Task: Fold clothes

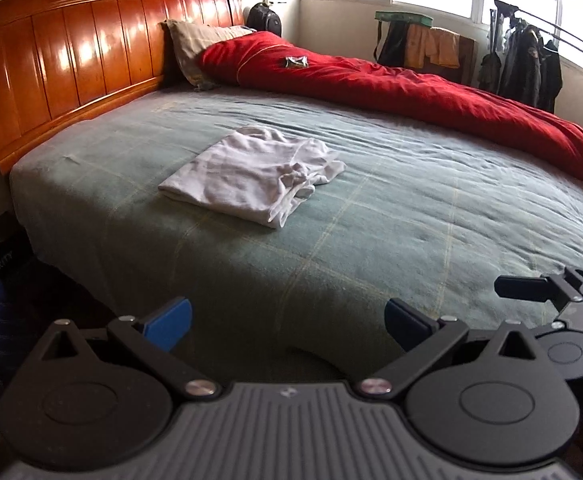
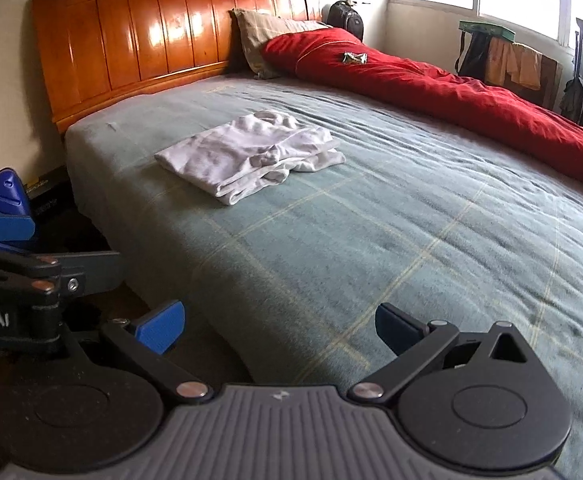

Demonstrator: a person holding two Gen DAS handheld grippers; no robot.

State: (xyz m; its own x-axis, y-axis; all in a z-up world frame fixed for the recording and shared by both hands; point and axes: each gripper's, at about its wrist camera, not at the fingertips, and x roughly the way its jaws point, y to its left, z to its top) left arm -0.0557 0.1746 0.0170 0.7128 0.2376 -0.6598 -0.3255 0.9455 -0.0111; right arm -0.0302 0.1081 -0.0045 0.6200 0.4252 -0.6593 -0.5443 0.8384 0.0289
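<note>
Well ahead of both tools, a folded white garment lies flat on the green blanket, touching neither. Left gripper hangs released, its blue pads spread wide with nothing between them; right gripper is likewise spread and empty (each shows at the edge of the other's view). Beyond the garment stands a wooden headboard, with a red duvet bunched far ahead and to the right.

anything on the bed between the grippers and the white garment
Nothing visible. Only bare green bedspread lies between the open left gripper, the open right gripper and the folded white garment. The red duvet and pillow lie beyond the garment, out of the path.
</note>
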